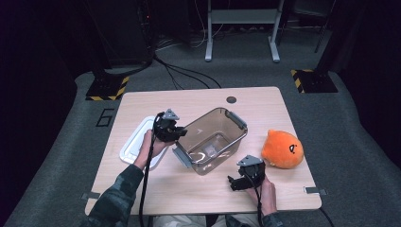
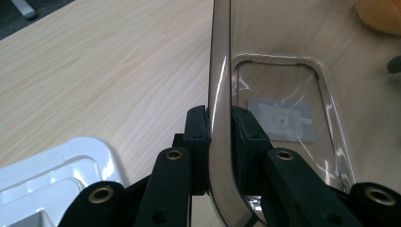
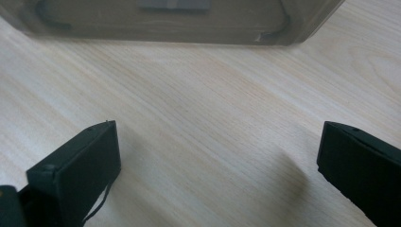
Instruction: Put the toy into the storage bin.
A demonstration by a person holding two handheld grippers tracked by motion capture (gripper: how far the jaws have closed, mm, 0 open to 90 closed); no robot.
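Nearest, down at the front of the counter (image 1: 198, 189): right gripper (image 1: 242, 179), fingers (image 3: 75, 165) spread wide with nothing between them, hovering low over bare wood just short of the near wall of the clear smoky plastic bin (image 1: 213, 142). Risk here only if pushed forward carelessly: a spread finger striking that wall, shoving the bin while it is held at one side only. Further in, on the left: left gripper (image 1: 171, 131), fingers (image 2: 196, 142) pinching the bin's thin upright wall at its rim, one inside and one outside, close to a rounded corner. Main worry from this grip, as a judgement: a slick, thin, slightly flexing wall held at one side only, so any lift likely to tip the bin about the pinch, let the wall slide out of the pads, or drop the far side back onto the counter. Just beside that hand, the white lid (image 1: 135, 142) lying flat, close enough to be knocked or dragged by a sweep of the forearm. Bin itself near mid-counter, open side up, empty apart from a grey label on its floor. Beyond to the right, the orange plush toy (image 1: 283, 149), apart from the bin, soft and round, liable to roll off the edge if bumped.
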